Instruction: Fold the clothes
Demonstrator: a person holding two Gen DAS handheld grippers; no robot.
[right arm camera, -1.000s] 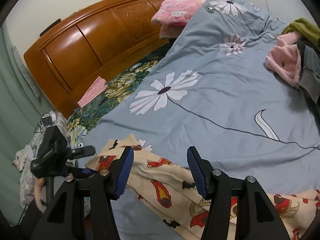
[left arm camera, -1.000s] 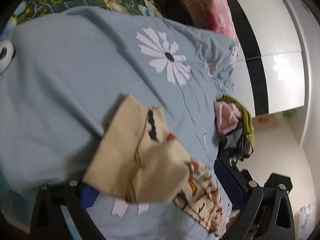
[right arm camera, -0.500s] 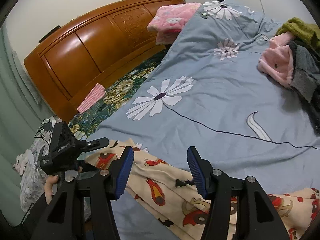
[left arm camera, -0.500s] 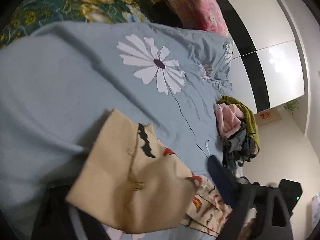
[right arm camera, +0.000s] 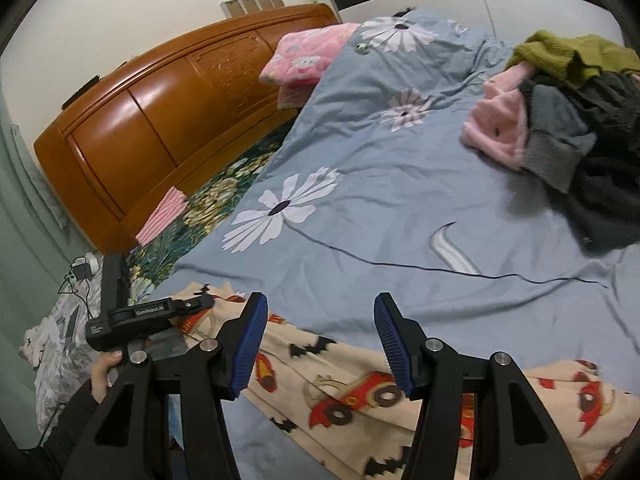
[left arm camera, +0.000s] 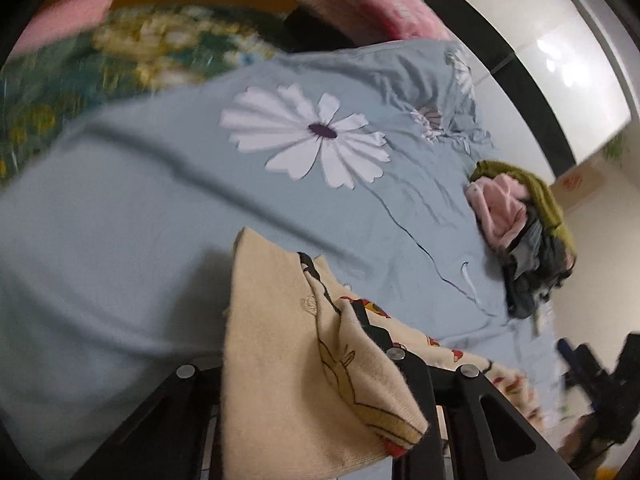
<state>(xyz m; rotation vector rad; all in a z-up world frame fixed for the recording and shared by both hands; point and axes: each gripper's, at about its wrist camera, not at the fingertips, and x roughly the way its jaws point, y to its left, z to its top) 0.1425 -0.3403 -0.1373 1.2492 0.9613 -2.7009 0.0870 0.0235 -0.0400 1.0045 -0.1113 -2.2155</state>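
A cream garment printed with red cars and black bats [right arm camera: 360, 392] lies along the near edge of the blue daisy-print duvet [right arm camera: 380, 208]. My left gripper [left arm camera: 304, 364] is shut on one end of the cream garment [left arm camera: 288, 360] and holds it lifted, its plain inner side draped over the fingers. In the right wrist view the left gripper [right arm camera: 192, 304] sits at the garment's left end. My right gripper [right arm camera: 320, 336] is open and empty, hovering just above the garment's middle. The right gripper shows in the left wrist view [left arm camera: 580, 364] at the far right.
A pile of unfolded clothes [right arm camera: 560, 120], pink, olive and grey, lies at the duvet's right side. A pink pillow [right arm camera: 304, 60] leans on the wooden headboard [right arm camera: 160, 120]. A green floral sheet [right arm camera: 208, 208] and a folded pink cloth [right arm camera: 162, 220] lie left.
My left gripper has lifted the garment's end and swung it right. The right gripper has moved closer over the garment, still open.
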